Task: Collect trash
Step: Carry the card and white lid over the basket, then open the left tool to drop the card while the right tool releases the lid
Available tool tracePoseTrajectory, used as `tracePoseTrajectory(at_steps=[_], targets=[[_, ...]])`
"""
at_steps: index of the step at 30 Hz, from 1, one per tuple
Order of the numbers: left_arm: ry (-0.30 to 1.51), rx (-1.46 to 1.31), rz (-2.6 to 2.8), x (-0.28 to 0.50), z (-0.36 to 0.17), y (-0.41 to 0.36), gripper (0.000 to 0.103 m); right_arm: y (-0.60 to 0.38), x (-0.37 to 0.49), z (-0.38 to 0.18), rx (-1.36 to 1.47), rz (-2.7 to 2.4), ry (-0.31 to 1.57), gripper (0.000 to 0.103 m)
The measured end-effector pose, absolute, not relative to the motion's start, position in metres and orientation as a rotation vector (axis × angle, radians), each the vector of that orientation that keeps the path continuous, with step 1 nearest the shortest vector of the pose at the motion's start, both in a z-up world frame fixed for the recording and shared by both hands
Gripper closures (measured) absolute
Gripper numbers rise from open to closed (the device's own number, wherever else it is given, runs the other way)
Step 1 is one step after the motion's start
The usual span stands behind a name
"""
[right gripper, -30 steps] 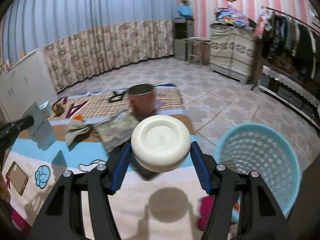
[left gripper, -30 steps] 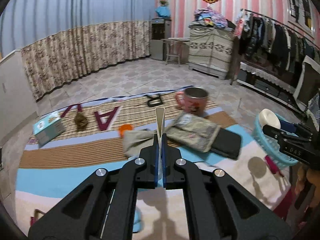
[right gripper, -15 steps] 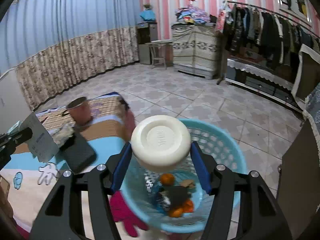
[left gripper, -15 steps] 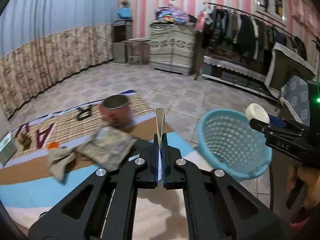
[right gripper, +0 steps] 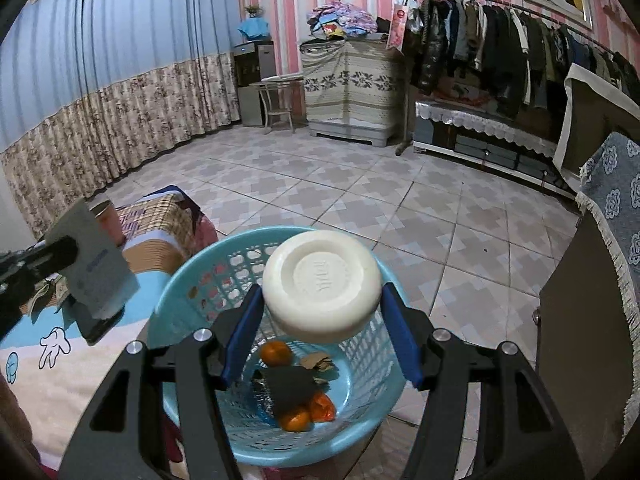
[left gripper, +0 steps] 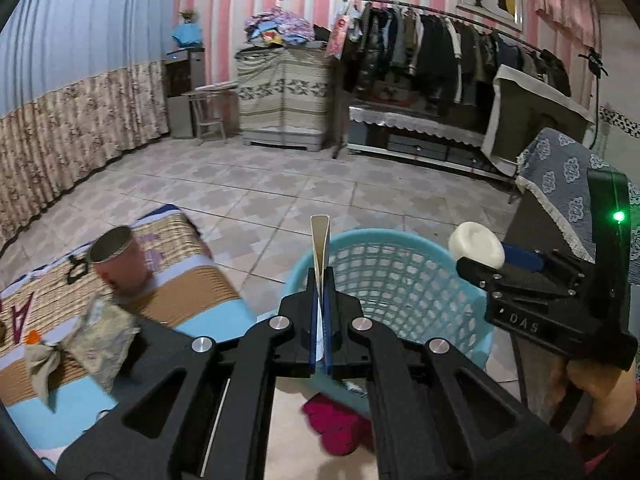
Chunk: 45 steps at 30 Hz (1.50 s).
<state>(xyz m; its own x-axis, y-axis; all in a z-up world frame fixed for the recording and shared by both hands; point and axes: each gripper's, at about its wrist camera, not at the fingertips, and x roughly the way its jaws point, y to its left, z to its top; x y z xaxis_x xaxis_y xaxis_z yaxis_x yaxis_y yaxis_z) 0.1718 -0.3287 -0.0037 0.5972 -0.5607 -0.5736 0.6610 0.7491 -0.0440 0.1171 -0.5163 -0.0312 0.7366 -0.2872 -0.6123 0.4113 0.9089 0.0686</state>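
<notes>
R claw (right gripper: 322, 312) is clamped on a white lid (right gripper: 322, 284), round, held flat side to the cam, right over the blue basket (right gripper: 192, 280). Basket sits on the tile floor just beside the mat (right gripper: 72, 364); inside it: orange peels (right gripper: 276, 352), a dark flat scrap (right gripper: 290, 390), some brown bits. L claw (left gripper: 320, 304) is shut tight on a thin card (left gripper: 320, 248), seen edge-on in the L view and as a pale sheet w/ blue print (right gripper: 94, 266) in the R view, held at the basket's left rim, above the mat edge. From the L view the R claw shows w/ the lid (left gripper: 476, 244) above the basket's (left gripper: 400, 280) far right rim; a hand (left gripper: 600, 400) grips its handle. On the mat (left gripper: 192, 292): a pink cup (left gripper: 118, 264), a crumpled wrapper (left gripper: 104, 336), a grey rag (left gripper: 42, 360), a black phone (right gripper: 98, 326). Sth red (left gripper: 340, 428) lies at the basket's base.
</notes>
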Motion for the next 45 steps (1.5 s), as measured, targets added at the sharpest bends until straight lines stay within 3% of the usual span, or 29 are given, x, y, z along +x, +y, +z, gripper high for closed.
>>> tracePoseTrajectory(at_steps=[18, 25, 27, 29, 31, 35, 38, 45], targets=[[0.570, 0.180, -0.822, 0.162, -0.004, -0.383, 0.102, -0.534, 0.108, -0.041, 0.216, -0.443, 0.647, 0.043], [0.636, 0.181, -0.790, 0.177, -0.025, -0.382, 0.102, -0.534, 0.108, -0.043, 0.220, -0.444, 0.655, 0.043], [0.657, 0.178, -0.776, 0.182, -0.029, -0.379, 0.094, -0.534, 0.109, -0.045, 0.224, -0.442, 0.656, 0.043], [0.660, 0.180, -0.736, 0.186, -0.032, -0.373, 0.061, -0.532, 0.110, -0.047, 0.224, -0.437, 0.657, 0.043], [0.634, 0.179, -0.701, 0.187, -0.029, -0.367, 0.048, -0.532, 0.113, -0.048, 0.222, -0.434, 0.658, 0.043], [0.614, 0.191, -0.661, 0.190, -0.024, -0.357, 0.036, -0.528, 0.117, -0.049, 0.226, -0.428, 0.659, 0.043], [0.587, 0.205, -0.608, 0.194, -0.020, -0.344, 0.022, -0.526, 0.121, -0.052, 0.230, -0.422, 0.661, 0.043], [0.582, 0.194, -0.518, 0.206, -0.019, -0.310, 0.010, -0.517, 0.133, -0.061, 0.255, -0.401, 0.673, 0.043]])
